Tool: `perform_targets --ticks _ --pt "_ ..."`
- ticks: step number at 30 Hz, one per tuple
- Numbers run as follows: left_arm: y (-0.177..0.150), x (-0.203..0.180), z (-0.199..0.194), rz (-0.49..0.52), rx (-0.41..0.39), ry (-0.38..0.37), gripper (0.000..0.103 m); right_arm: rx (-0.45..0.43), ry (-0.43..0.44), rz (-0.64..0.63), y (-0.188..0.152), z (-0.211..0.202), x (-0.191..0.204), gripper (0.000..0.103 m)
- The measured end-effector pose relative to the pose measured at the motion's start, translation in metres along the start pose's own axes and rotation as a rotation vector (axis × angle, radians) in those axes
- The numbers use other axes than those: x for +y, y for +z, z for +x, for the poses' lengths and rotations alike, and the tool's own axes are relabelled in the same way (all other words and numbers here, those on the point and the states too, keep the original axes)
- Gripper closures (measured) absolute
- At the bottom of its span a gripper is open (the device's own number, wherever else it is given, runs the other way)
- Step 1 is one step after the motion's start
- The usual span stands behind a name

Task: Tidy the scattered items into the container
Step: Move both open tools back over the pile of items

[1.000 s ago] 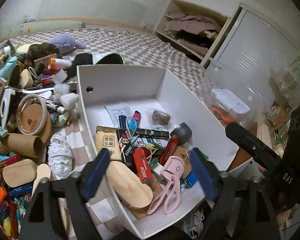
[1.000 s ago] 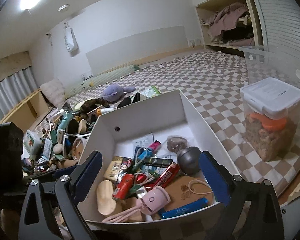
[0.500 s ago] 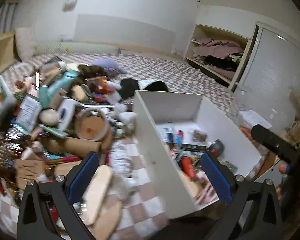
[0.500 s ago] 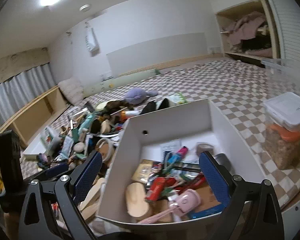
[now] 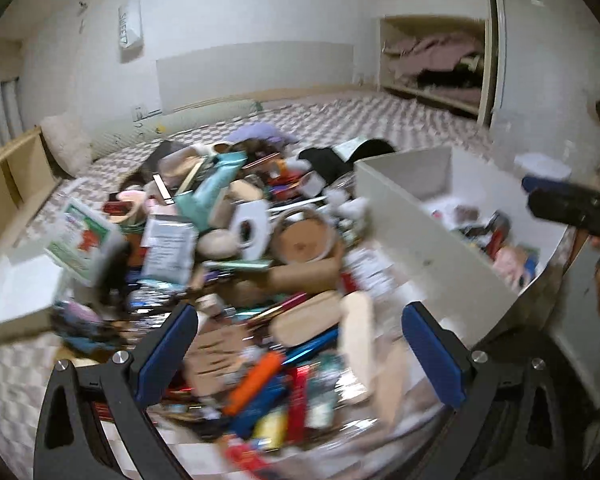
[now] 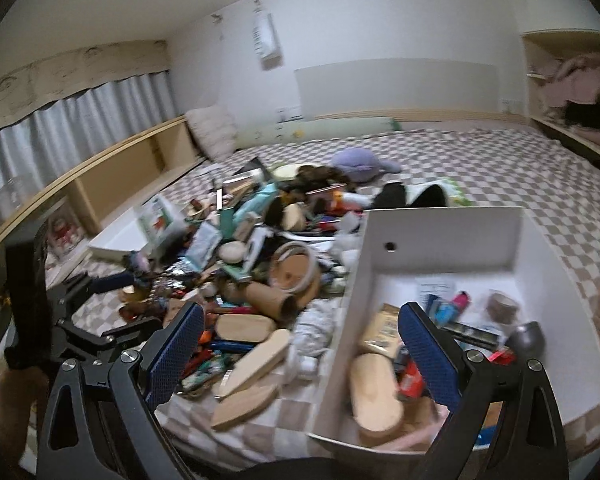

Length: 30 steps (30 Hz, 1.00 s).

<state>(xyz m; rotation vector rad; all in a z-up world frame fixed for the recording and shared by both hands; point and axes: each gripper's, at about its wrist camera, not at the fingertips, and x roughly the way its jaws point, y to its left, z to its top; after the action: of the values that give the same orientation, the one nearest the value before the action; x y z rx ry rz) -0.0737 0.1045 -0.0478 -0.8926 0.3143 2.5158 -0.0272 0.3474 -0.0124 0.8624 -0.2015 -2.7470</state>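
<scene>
A white open box (image 6: 440, 236) sits on the checkered cover, holding several small items such as a wooden oval piece (image 6: 374, 392) and a grey knob (image 6: 526, 338). Left of it lies a big pile of scattered items (image 5: 236, 248) (image 6: 260, 264): cardboard tubes, wooden pieces, packets, a tape ring. My left gripper (image 5: 300, 356) is open above the near end of the pile, nothing between its blue pads. My right gripper (image 6: 300, 356) is open too, straddling the box's left wall (image 6: 340, 320). The left view is blurred.
A purple plush (image 6: 360, 164) and black cloth (image 6: 408, 196) lie beyond the pile. A flat white tray (image 6: 116, 240) sits at the pile's left. Low wooden shelving (image 6: 112, 176) runs along the left; a closet with clothes (image 5: 436, 60) is at the right.
Both grippers swung left, away from above the box toward the pile. The left gripper now looks down on the clutter, with the box off to its right. Both stayed open.
</scene>
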Motion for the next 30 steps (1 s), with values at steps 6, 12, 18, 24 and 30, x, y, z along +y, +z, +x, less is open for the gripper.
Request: perform_targets --ticks 6,12,18,24,30 --pt "-0.01 0.043 -0.002 0.051 0.036 -0.004 0.0 -0.054 0.042 -0.123 -0.001 0.017 0.037 0.0" --pt "-0.022 0.064 0.003 0.076 0.074 -0.069 0.002 0.086 0.114 -0.256 -0.01 0.059 0.084 0.0" --pt "-0.043 0.069 0.001 0.132 0.104 -0.143 0.01 0.238 0.202 -0.373 -0.026 0.103 0.123 0.0" --pt "-0.054 0.073 -0.001 0.167 0.125 -0.25 0.015 0.371 0.254 -0.414 -0.053 0.135 0.133 0.0" --pt "-0.061 0.066 0.004 0.298 0.164 -0.315 0.015 0.452 0.246 -0.405 -0.07 0.156 0.125 0.0"
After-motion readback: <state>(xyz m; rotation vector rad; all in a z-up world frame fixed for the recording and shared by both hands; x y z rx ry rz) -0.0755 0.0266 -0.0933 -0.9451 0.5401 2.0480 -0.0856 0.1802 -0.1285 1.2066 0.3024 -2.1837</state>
